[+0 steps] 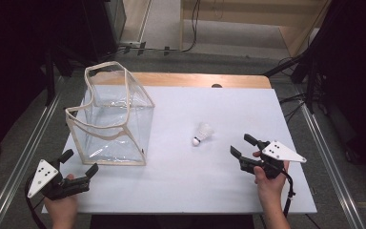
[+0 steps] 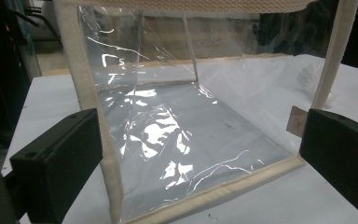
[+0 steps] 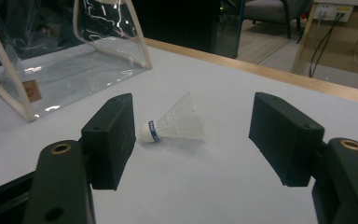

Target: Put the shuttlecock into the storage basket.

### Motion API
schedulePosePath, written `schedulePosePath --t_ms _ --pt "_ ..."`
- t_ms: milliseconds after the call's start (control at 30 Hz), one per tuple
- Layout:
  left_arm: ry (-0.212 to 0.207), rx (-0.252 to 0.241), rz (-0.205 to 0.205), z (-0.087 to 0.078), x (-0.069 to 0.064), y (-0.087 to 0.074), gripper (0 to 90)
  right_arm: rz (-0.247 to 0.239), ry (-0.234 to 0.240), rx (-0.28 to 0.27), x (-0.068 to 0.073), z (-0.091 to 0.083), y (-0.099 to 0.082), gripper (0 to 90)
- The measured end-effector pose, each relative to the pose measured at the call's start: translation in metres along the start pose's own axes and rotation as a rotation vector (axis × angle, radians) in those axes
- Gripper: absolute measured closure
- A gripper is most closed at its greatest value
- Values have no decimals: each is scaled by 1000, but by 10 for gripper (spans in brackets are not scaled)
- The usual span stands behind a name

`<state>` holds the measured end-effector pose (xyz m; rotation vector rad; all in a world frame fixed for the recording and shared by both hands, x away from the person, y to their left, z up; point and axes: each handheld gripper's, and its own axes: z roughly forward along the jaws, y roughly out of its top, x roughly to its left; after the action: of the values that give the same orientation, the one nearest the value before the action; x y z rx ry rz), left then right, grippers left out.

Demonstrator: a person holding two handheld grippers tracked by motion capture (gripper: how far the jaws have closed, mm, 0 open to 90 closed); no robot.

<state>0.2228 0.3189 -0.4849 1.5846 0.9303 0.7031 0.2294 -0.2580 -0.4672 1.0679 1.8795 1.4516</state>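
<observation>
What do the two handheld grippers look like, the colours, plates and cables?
Both are black. The left gripper and right gripper each carry a grey three-cornered plate with small dark dots on top, and a black cable trails from each. Up close, the fingers are blocky black rectangular pads with small screw holes; brass-coloured rings sit at their bases. No sleeves show.

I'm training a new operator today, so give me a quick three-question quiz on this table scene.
1. True or false: the shuttlecock lies inside the clear bag.
2. Which gripper is nearer the shuttlecock? A left gripper B right gripper
3. Fill in: the shuttlecock's cork tip carries a ___ band.

Key: 1 false, it lies on the white table outside the bag; 2 B, with open jaws aimed at it; 3 blue.
</observation>
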Motion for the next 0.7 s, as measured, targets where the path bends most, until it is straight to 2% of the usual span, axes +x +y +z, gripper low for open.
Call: schedulePosePath --t_ms 167,300,433,600,700 --pt "0 0 0 0 0 0 0 -15 26 20 6 11 5 379" --pt "1 0 1 0 0 0 0 -23 54 31 10 17 8 543" --pt "-1 0 -2 0 0 0 0 -51 77 95 16 28 10 684" --pt "0 -1 0 0 0 0 0 -61 84 152 22 42 10 855" --pt "0 -1 0 0 0 0 0 -65 91 175 25 50 11 871"
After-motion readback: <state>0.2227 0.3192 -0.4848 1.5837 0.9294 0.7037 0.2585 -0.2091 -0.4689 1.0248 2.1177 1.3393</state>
